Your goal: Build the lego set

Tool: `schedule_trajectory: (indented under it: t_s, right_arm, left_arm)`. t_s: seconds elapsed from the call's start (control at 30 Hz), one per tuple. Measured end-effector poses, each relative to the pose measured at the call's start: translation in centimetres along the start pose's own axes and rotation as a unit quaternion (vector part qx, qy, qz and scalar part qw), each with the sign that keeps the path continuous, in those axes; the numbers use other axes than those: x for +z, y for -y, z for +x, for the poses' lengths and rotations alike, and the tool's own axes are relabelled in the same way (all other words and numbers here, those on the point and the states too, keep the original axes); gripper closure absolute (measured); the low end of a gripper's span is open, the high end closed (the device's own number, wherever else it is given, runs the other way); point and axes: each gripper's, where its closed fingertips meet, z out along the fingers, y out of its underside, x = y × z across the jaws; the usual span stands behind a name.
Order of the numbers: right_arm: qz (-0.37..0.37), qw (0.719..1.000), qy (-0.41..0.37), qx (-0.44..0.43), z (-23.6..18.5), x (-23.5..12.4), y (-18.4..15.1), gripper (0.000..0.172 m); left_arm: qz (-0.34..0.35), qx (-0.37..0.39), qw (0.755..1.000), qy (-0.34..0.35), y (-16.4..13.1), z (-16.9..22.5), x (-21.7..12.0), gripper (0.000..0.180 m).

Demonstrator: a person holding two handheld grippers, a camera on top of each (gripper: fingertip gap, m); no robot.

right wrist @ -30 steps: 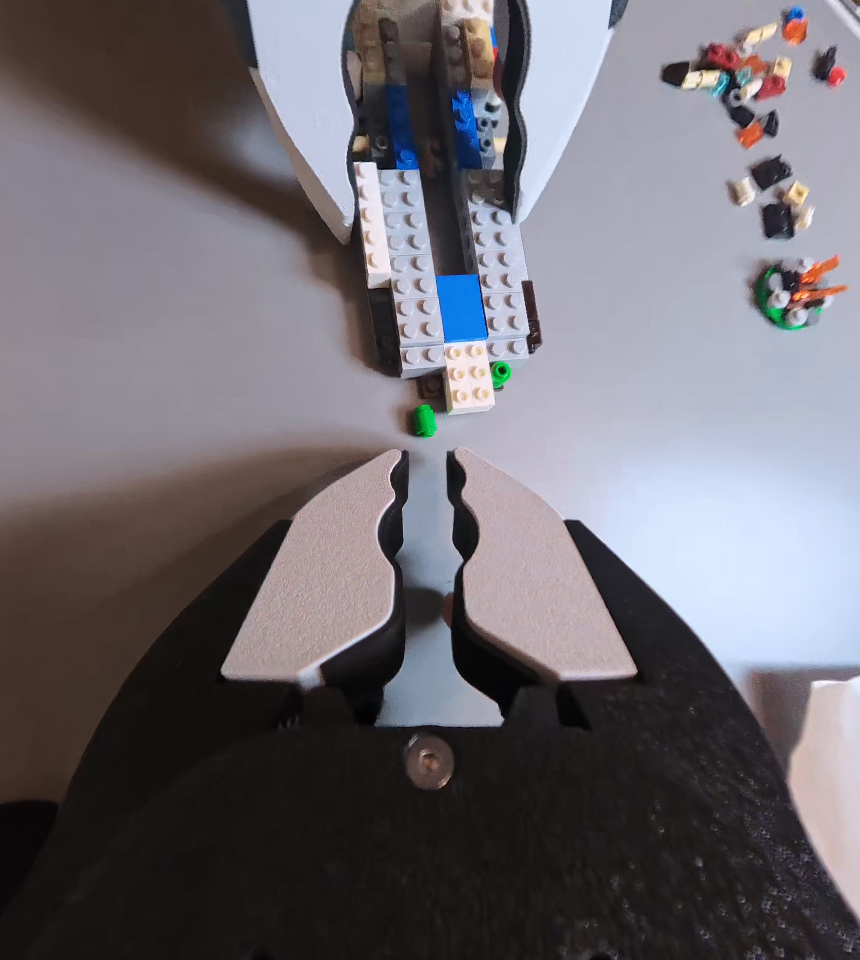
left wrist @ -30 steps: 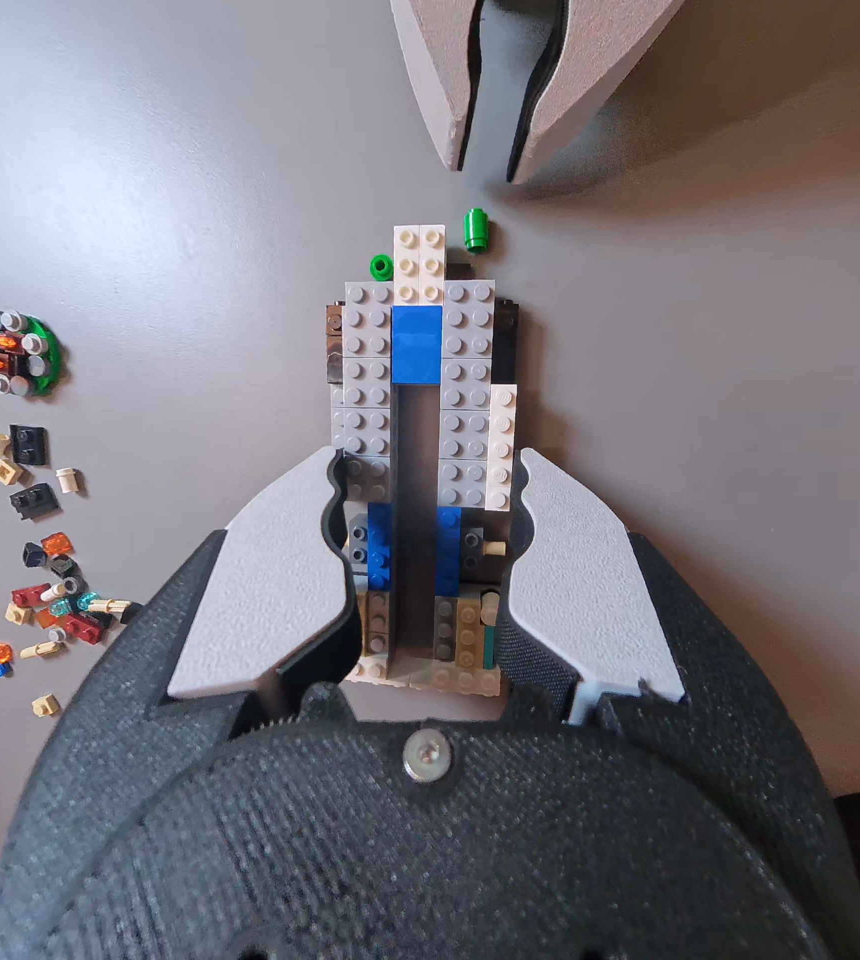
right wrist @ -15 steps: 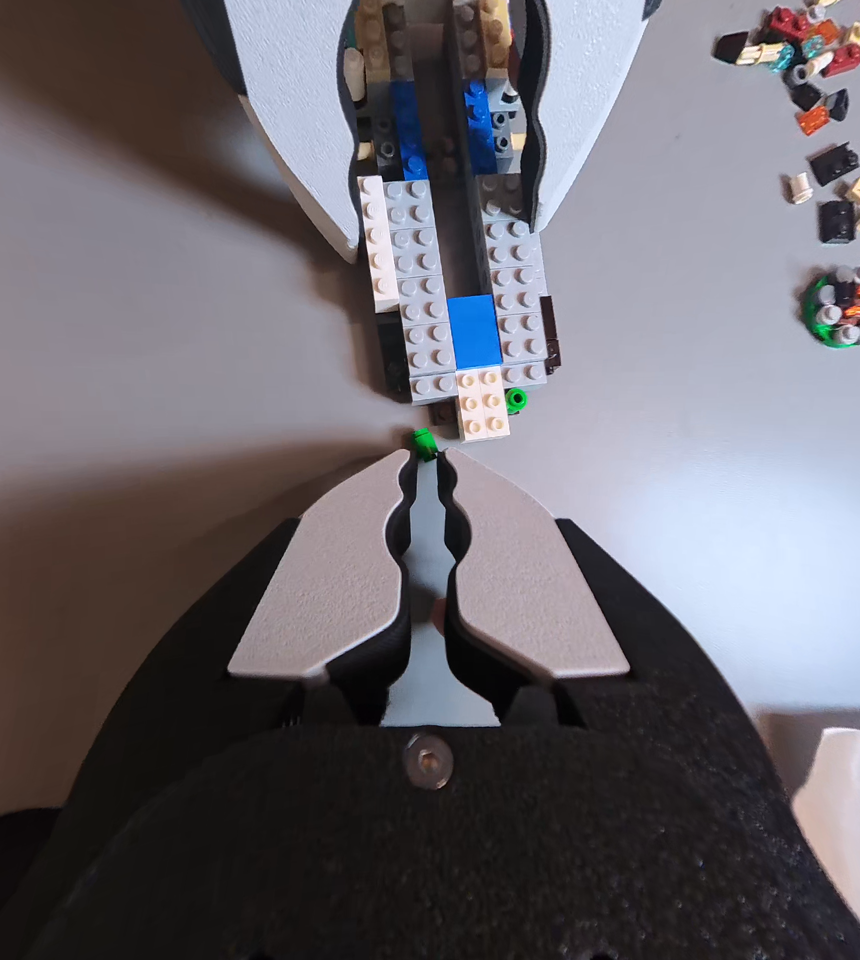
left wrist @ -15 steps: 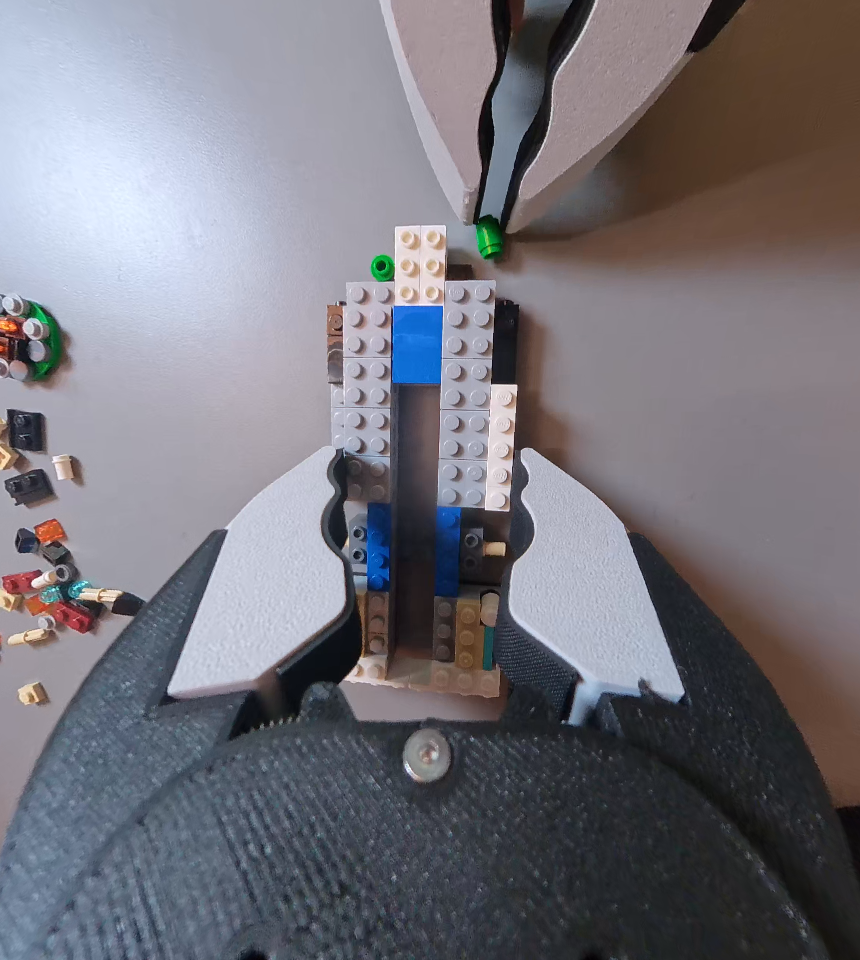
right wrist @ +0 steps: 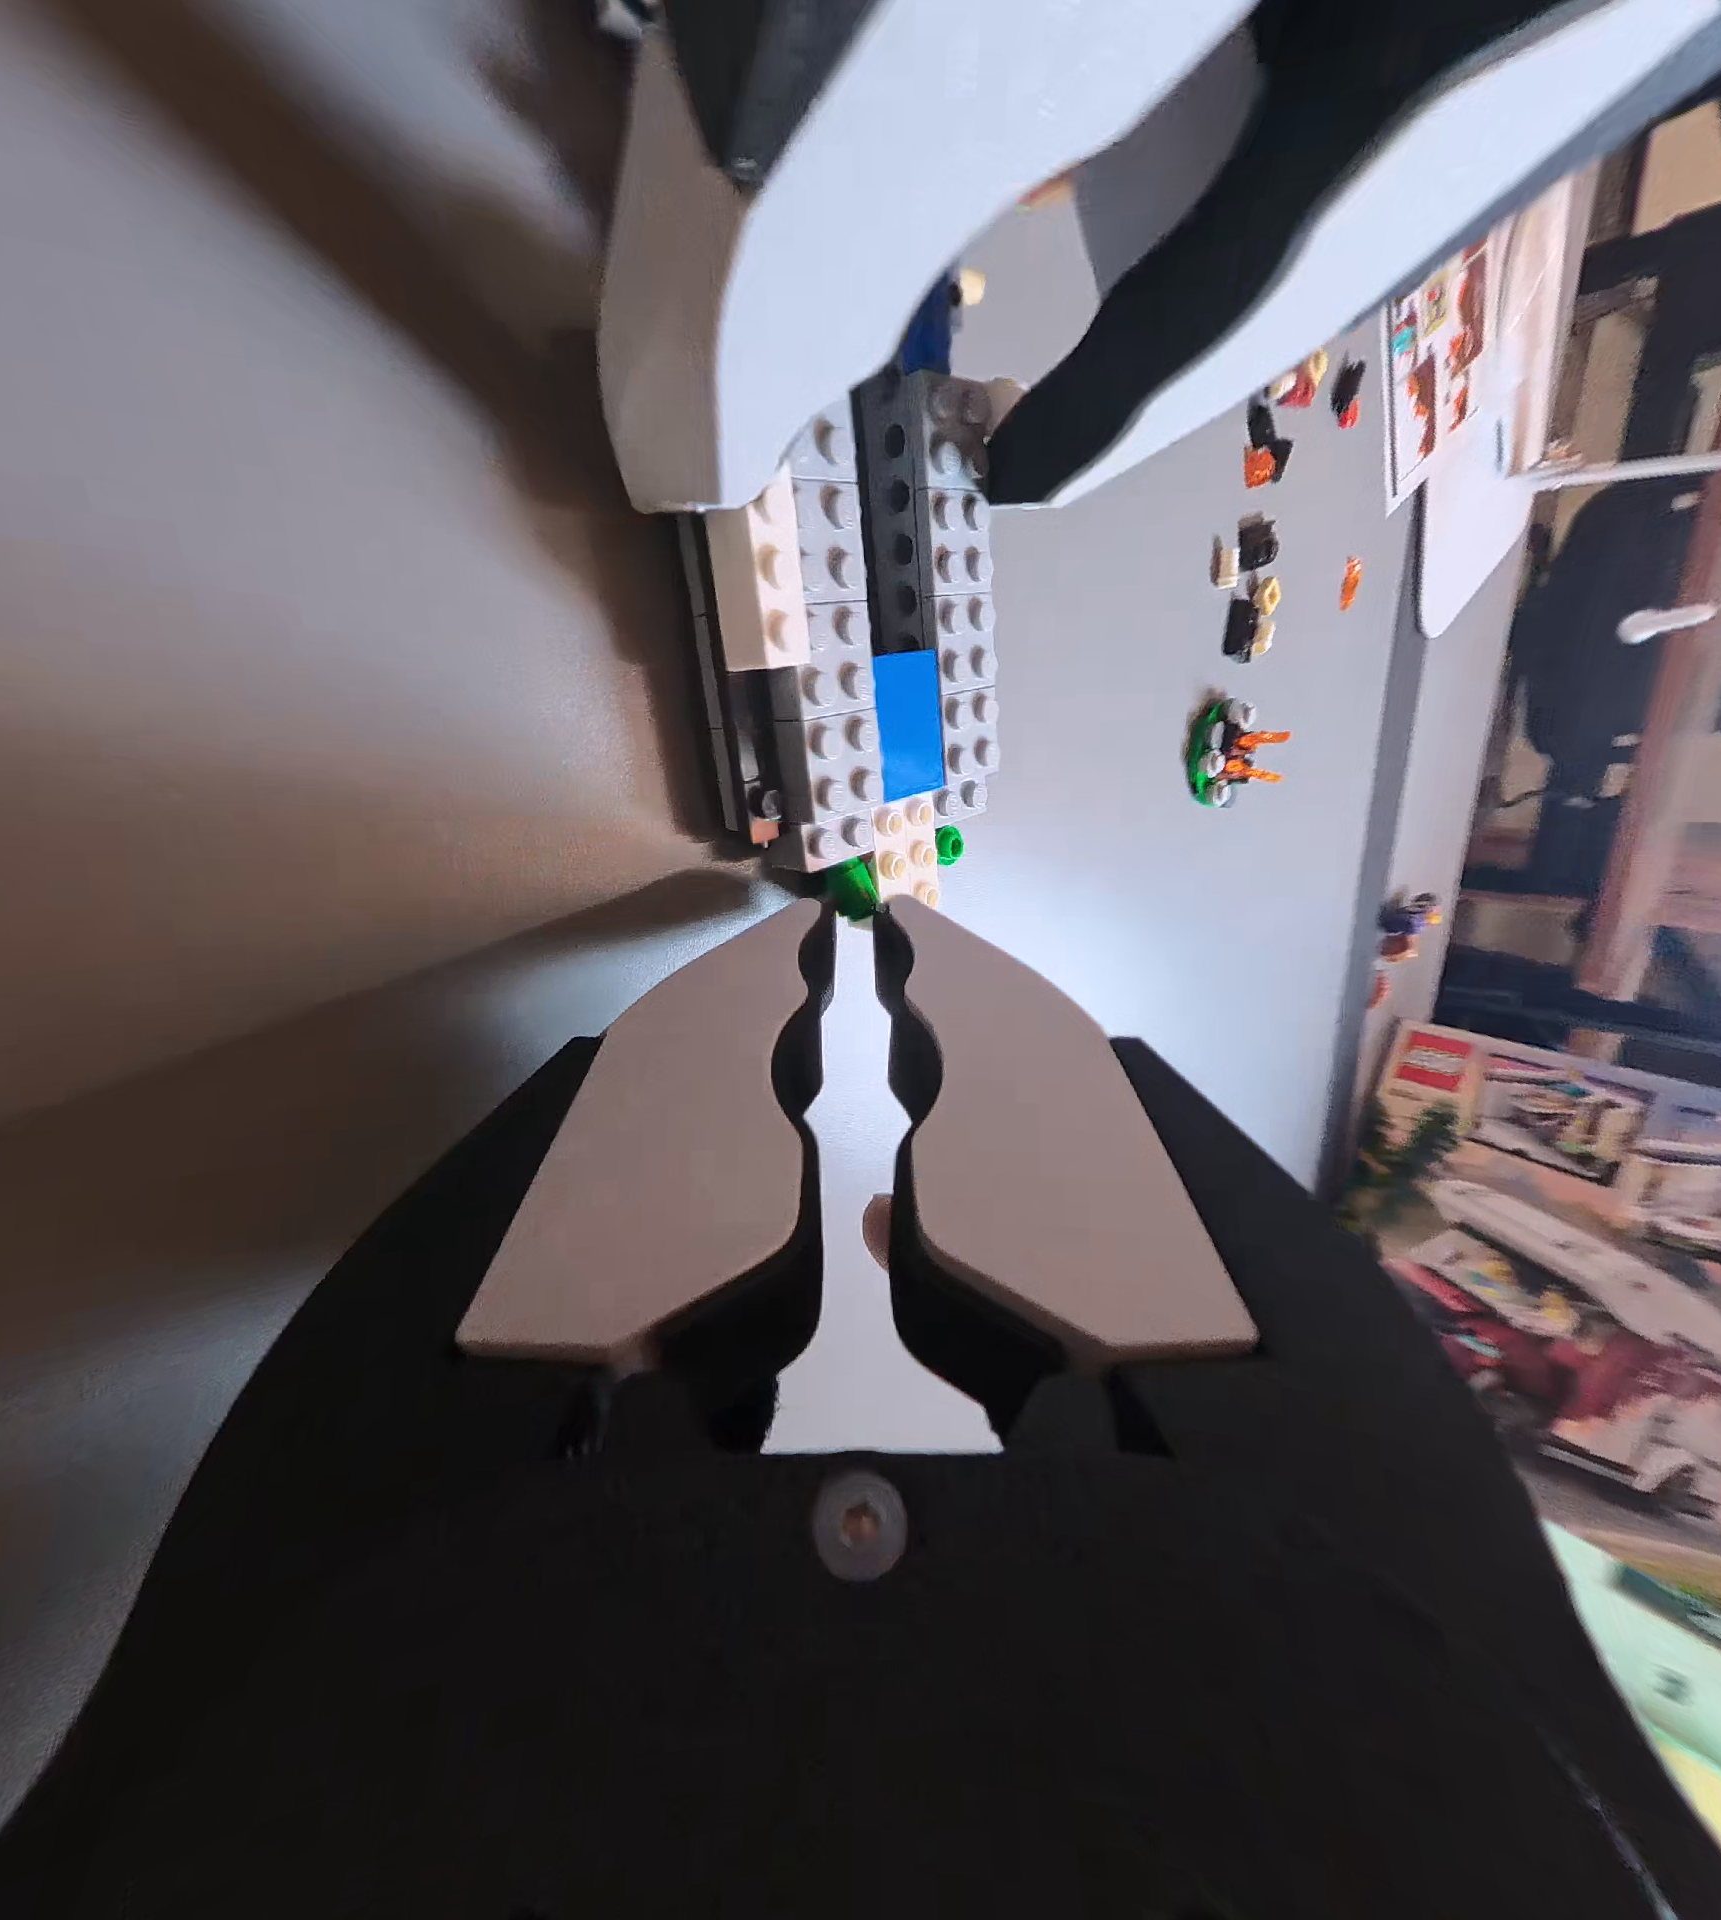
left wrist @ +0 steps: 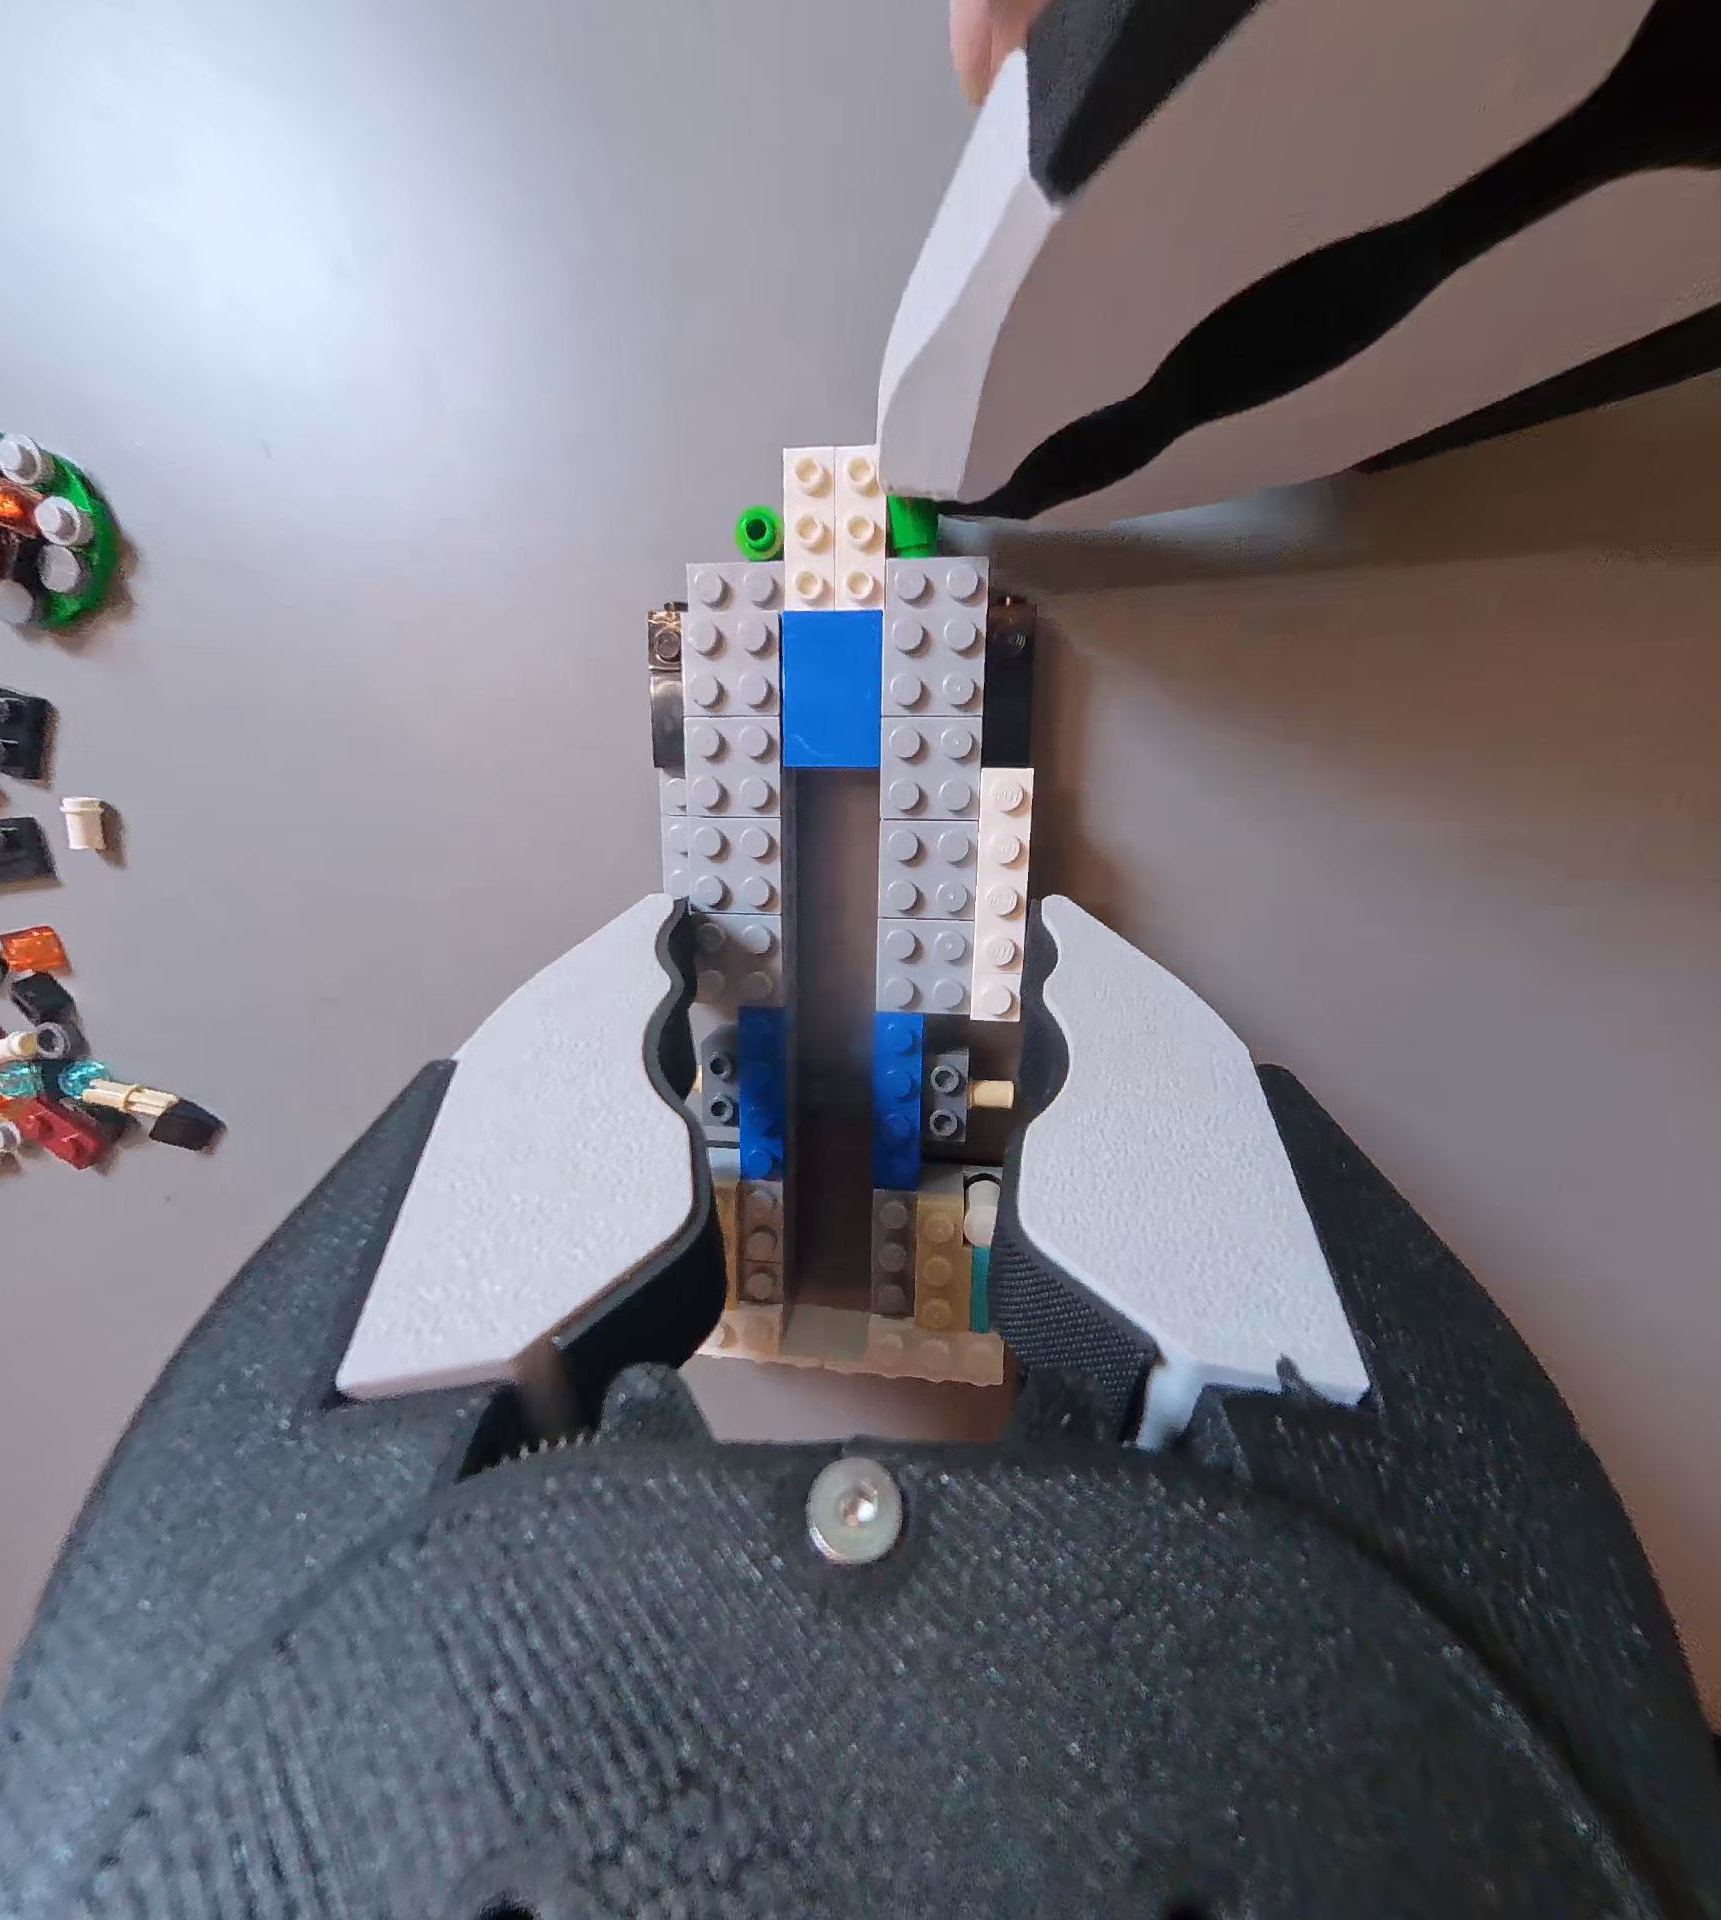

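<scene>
While the long brick model [left wrist: 840, 862] lies flat on the grey table [left wrist: 368, 312], studs up, its long axis runs straight away from the left gripper [left wrist: 856, 961], with the narrow cream-and-blue end pointing toward the right gripper [right wrist: 856, 914]. The left gripper comes in low along that same axis and straddles the model's near, wider end; its jaws are spread wide and its dark pads sit against the two side walls, so it grips the model there. Opposite, the right gripper reaches in from the far side, tilted down and angled across the model's tip, its fingertips drawn in narrow and pinching a small green round stud piece [right wrist: 851, 883] right beside the cream plate [left wrist: 835, 520] at the tip. That green piece touches the end of the grey bricks. A second green stud [left wrist: 757, 533] sits on the other side of the cream plate.

Off to the left gripper's left, well apart from the model, lie a green round plate with grey studs and orange flame pieces [left wrist: 14, 530] and a scatter of small loose pieces [left wrist: 25, 1049] in black, tan, red and orange. In the right wrist view, printed sheets [right wrist: 1448, 353] lie past these at the table's edge.
</scene>
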Motion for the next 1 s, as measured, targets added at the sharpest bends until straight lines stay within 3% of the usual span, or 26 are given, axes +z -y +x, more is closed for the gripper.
schedule_trajectory:
  t_s: [0.2,0.33,0.7,0.9,1.0]
  right_arm:
    - [-0.016,0.994,-0.05,-0.093,0.1,0.1,-0.1,0.165]
    - [-0.007,0.994,-0.051,-0.092,0.0,0.1,0.0,0.164]
    - [0.055,0.995,0.051,0.069,-0.7,-0.4,-0.4,0.16]
    - [0.125,0.949,0.212,0.197,-2.0,-1.9,0.6,0.158]
    - [0.133,0.931,0.252,0.229,-1.8,-2.1,0.9,0.154]
  left_arm:
    - [0.001,-0.007,1.0,0.002,0.0,0.0,0.0,0.12]
    - [0.001,-0.007,1.0,0.004,0.0,0.0,0.0,0.12]
    - [0.003,0.001,1.0,0.0,-0.4,0.0,-0.1,0.12]
    - [0.002,0.0,1.0,-0.002,-0.8,-0.2,-0.3,0.12]
    - [0.003,0.002,1.0,0.0,-0.9,-0.3,-0.3,0.12]
